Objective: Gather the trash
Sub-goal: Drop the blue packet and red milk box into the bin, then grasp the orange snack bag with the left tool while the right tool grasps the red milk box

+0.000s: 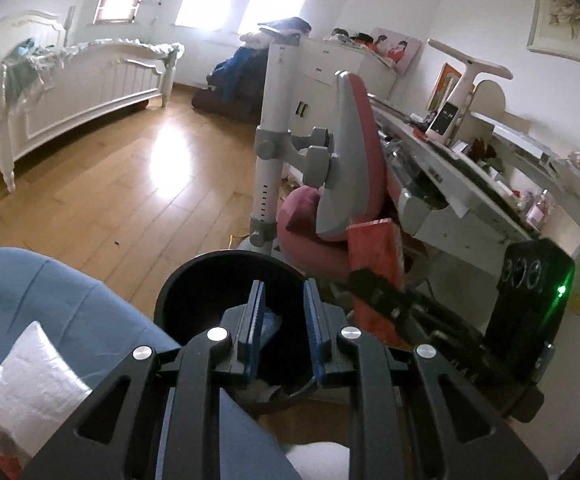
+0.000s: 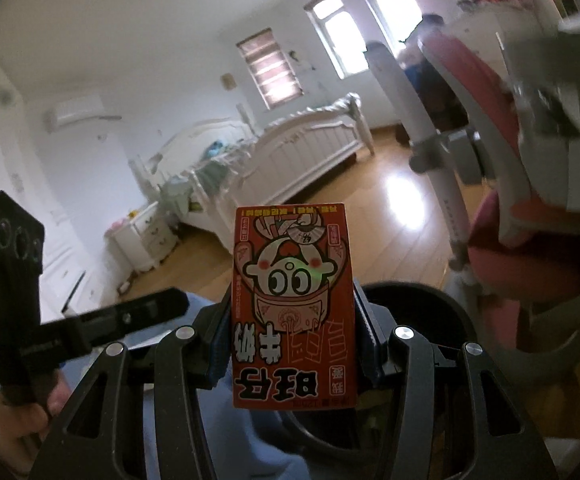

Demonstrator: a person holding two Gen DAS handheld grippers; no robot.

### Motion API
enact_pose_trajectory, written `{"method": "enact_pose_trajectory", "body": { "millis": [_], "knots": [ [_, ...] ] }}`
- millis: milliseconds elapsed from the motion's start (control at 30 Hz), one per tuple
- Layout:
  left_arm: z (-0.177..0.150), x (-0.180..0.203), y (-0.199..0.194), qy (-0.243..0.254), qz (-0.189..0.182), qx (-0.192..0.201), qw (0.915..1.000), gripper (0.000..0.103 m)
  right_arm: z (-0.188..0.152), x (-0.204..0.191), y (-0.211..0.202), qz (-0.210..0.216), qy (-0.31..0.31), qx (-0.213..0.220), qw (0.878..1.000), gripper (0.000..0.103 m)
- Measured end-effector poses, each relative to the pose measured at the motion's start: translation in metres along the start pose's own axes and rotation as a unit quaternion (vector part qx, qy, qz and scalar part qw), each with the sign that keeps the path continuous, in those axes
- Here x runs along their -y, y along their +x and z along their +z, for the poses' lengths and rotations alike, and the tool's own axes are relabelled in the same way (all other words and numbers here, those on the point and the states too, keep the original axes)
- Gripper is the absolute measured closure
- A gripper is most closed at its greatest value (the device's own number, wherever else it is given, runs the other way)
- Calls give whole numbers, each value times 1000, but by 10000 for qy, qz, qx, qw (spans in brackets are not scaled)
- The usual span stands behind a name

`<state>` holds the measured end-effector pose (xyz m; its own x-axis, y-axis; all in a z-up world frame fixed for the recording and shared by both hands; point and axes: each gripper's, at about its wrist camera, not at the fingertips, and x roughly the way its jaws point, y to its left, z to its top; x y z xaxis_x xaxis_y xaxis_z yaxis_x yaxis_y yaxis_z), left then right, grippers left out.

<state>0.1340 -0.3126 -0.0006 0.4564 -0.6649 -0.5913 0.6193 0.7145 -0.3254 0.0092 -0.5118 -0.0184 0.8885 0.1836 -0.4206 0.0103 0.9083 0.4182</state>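
A: What is being held by the right gripper (image 2: 291,344)?

B: A red milk carton (image 2: 293,308) is being clamped between its pads, printed face upside down, just above the black bin (image 2: 421,300) lying at five o'clock behind it.

A: And the left gripper (image 1: 283,320)?

B: Its fingers are being kept narrowly apart over the bin's mouth; whether the blue scrap (image 1: 270,326) beside the left pad is being gripped cannot be told. The carton is being seen at two o'clock.
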Motion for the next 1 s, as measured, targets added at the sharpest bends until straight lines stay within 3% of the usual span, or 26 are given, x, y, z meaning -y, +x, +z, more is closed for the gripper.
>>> {"method": "enact_pose_trajectory", "body": {
  "millis": [67, 233, 267, 300, 333, 367, 400, 433, 467, 500, 767, 1000],
  "knots": [
    [1, -3, 14, -4, 23, -95, 10000, 94, -2, 10, 11, -15, 112, -86, 9999, 52],
    [4, -10, 37, -69, 135, -317, 9994, 94, -11, 33, 44, -192, 256, -466, 9984, 51],
    [4, -9, 37, -66, 204, -330, 9992, 91, -12, 35, 48, -263, 275, -538, 9978, 46],
    [4, -9, 37, -48, 240, -331, 9992, 90, -13, 39, 55, -304, 312, -642, 9970, 30],
    [3, -8, 35, -18, 275, -345, 9990, 90, -15, 42, 57, -349, 352, -625, 9968, 22],
    [2, -7, 33, 21, 329, -372, 9988, 81, -16, 42, 56, -386, 372, -571, 9969, 15],
    [0, -7, 29, 46, 391, -387, 9985, 58, -18, 43, 54, -390, 390, -533, 9971, 15],
    [1, -6, 27, 48, 451, -371, 9983, 43, -20, 42, 53, -375, 397, -535, 9971, 15],
    [-2, -7, 17, 30, 557, -227, 9982, 21, -21, 43, 53, -365, 401, -541, 9971, 15],
    [-4, -8, 8, 21, 653, -73, 9978, 14, -23, 43, 52, -320, 416, -539, 9972, 15],
    [-33, -23, -61, -92, 983, -58, 9951, 14, -32, -13, 33, 251, 151, -700, 9971, 15],
    [-82, -71, -152, -606, 1718, 88, 9832, 14, -36, -104, 26, 1068, -486, -1086, 9871, 15]
  ]
}}
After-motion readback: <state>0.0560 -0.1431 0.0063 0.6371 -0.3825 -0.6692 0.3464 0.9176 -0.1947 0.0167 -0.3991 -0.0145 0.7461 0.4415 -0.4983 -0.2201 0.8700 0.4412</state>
